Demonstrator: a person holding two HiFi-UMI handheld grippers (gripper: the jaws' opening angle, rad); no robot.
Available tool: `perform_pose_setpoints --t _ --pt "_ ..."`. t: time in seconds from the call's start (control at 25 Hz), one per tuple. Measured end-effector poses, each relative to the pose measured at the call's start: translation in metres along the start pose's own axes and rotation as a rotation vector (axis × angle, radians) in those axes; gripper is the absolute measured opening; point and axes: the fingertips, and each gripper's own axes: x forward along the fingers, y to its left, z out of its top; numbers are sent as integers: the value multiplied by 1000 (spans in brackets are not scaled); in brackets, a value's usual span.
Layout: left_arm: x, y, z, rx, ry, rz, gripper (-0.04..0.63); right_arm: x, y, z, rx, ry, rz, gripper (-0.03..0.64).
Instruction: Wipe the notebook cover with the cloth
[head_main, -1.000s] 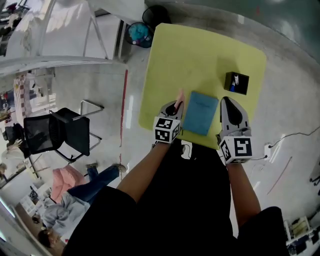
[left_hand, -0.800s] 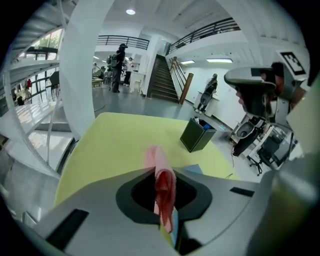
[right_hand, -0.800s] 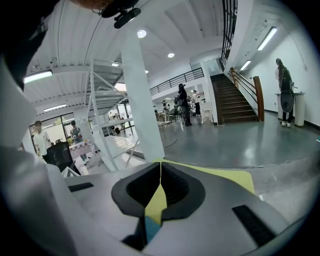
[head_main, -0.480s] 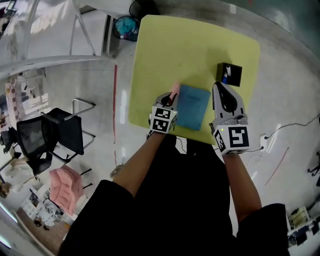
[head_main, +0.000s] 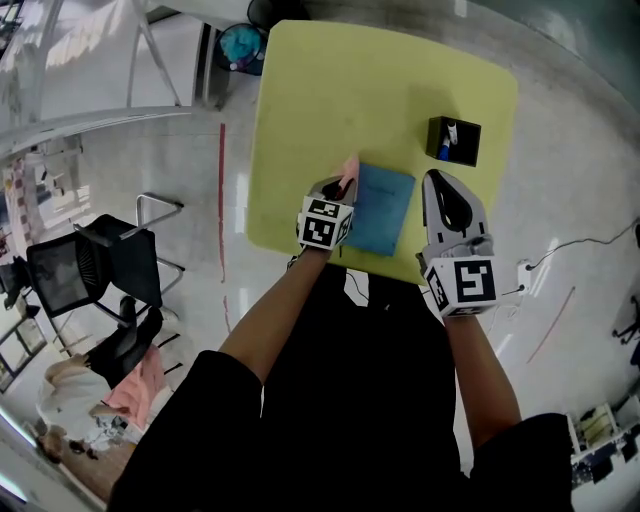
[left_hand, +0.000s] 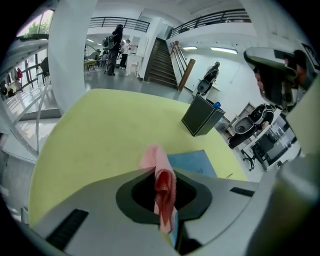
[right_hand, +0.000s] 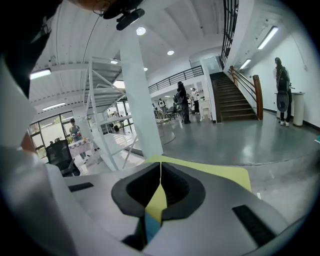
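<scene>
A blue notebook (head_main: 380, 209) lies flat on the yellow-green table (head_main: 330, 100) near its front edge. My left gripper (head_main: 340, 188) sits just left of the notebook, shut on a pink cloth (head_main: 348, 174) that pokes out past its tips. In the left gripper view the cloth (left_hand: 161, 180) is pinched between the jaws, with the notebook (left_hand: 192, 162) just beyond on the right. My right gripper (head_main: 447, 190) hovers right of the notebook, shut and holding nothing. In the right gripper view its jaws (right_hand: 160, 172) meet, and a sliver of notebook (right_hand: 151, 225) shows below.
A black box (head_main: 453, 140) holding a blue pen stands on the table behind the right gripper; it also shows as the black box (left_hand: 202, 115) in the left gripper view. A black chair (head_main: 100, 270) and a bin (head_main: 243, 44) stand on the floor to the left.
The view has shifted so table and notebook sit higher in frame. Both grippers keep their places beside the notebook, the left still holding the cloth.
</scene>
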Motion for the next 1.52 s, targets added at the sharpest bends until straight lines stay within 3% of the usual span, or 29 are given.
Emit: perform_pose_setpoints --t 0.2,0.44,0.88,1.12,1.52 --pt "12 -7 -3 44 18 -25 28 1 -4 -9 12 18 -4 32" --pt "21 -9 -4 79 45 -31 28 -3 -3 -4 -87 17 -12 32" --pt "25 -11 -5 91 57 -37 28 -3 -12 -6 -30 9 -35 32" --pt "27 -12 -5 45 55 -42 28 -7 -21 -10 -9 15 -55 32" --pt "30 -17 -3 88 89 -47 28 -18 -45 -16 39 9 -111 32"
